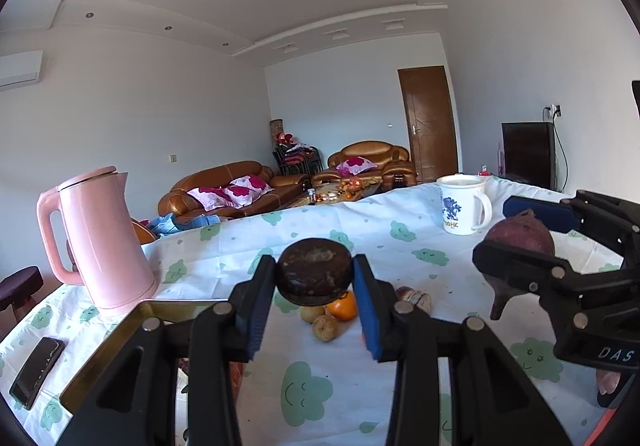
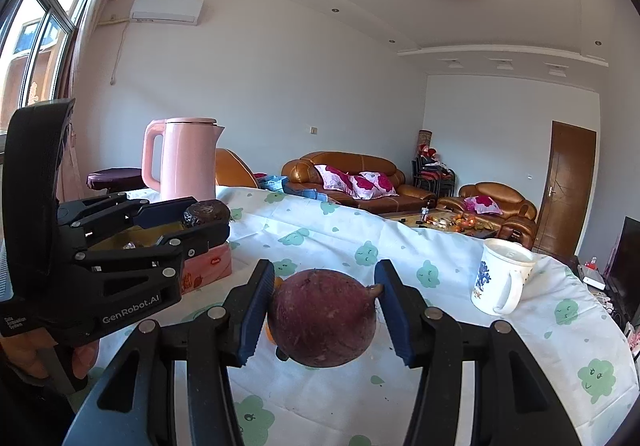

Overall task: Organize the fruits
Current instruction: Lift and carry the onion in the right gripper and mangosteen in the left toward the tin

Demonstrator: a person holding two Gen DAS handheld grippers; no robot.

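At centre frame, the left gripper (image 1: 314,278) clamps a dark brown, flattened round fruit (image 1: 315,273) with a scuffed face. The right gripper (image 2: 324,312) grips a reddish-purple sweet potato (image 2: 323,320), matte and stubby, low at centre frame.

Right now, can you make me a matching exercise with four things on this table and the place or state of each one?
Things:
1. dark round fruit
2. purple sweet potato
3. orange
4. white mug

Places or states:
A. stands upright at the far side of the cloth
B. held in the right tool
C. lies on the cloth beside two small brown fruits
D. held in the left tool

Pairs: 1-D, 2-B, 3-C, 4-A
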